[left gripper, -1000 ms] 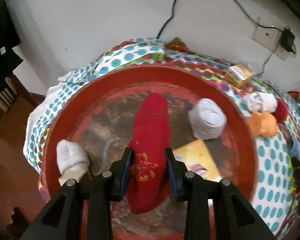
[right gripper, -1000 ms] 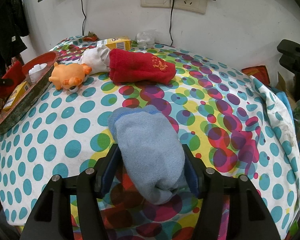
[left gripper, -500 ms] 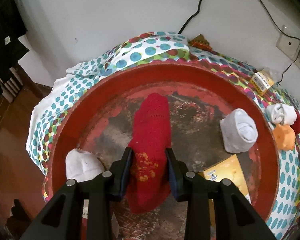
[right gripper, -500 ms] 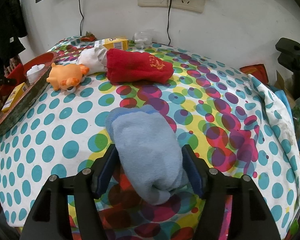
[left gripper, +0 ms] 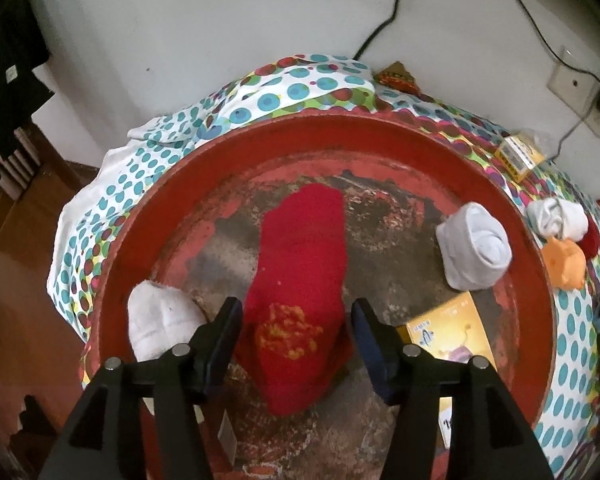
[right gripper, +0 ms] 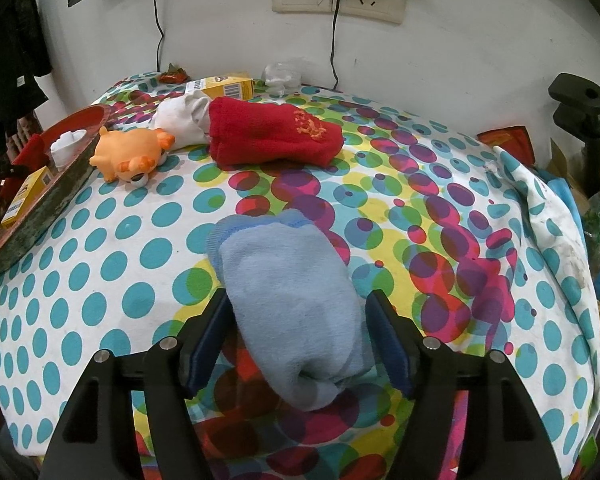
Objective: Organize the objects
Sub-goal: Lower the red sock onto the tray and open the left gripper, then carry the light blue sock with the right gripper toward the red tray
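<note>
Between your left gripper's (left gripper: 296, 330) spread fingers, the red sock (left gripper: 300, 300) lies released on the floor of the red tray (left gripper: 228, 152); the jaws have just been opening and the pads stand clear of the cloth. Its long axis runs straight away from you along the fingers, its far end pointing toward the wall. Your right gripper (right gripper: 298, 330) straddles the blue sock (right gripper: 290, 312) on the dotted tablecloth (right gripper: 100, 260), jaws likewise just opening, not visibly pressing; that sock lies lengthwise too, cuff pointing away, tilted slightly left.
</note>
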Available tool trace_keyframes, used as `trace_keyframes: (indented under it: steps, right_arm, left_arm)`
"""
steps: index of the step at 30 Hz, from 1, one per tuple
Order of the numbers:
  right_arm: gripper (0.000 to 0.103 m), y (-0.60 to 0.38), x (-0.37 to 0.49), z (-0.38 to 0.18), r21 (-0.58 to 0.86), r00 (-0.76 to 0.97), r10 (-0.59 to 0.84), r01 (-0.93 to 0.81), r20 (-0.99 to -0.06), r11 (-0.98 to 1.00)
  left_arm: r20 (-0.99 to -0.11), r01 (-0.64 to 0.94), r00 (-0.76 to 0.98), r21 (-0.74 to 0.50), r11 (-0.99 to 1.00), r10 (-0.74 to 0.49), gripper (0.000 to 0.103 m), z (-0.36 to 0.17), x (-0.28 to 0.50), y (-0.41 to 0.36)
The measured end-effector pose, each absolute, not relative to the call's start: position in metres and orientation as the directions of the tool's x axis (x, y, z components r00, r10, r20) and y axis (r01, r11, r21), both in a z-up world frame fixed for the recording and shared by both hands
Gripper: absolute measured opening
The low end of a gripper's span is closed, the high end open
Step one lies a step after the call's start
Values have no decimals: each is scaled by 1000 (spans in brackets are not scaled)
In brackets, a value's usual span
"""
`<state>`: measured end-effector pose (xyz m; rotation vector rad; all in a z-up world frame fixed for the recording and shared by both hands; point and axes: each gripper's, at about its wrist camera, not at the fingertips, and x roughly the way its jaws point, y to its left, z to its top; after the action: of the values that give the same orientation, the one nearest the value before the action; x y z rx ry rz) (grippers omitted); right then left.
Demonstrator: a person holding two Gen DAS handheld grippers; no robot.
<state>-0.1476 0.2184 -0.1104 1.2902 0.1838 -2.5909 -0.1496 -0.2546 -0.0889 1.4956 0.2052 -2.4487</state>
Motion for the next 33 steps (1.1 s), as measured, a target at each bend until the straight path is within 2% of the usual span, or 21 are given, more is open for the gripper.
trace_keyframes:
  steps: [14,29,33]
  right_arm:
    - [69,220,-148,-111,-9,-581,-152,266,-800,-964]
    - [73,217,-150,-111,-17,-580,-139,256,-803,-966]
    - [73,217,-151,-110,-23,-581,-133,253,-803,-967]
  left_arm:
    - [-873,244,-464,38,-969,-151,58,-79,-123,-245]
    - [-813,194,-533,153,-969,-236,58,-58,-83,-208]
    - [-800,176,-556,148,-973,-223,58,-53,-72,-199]
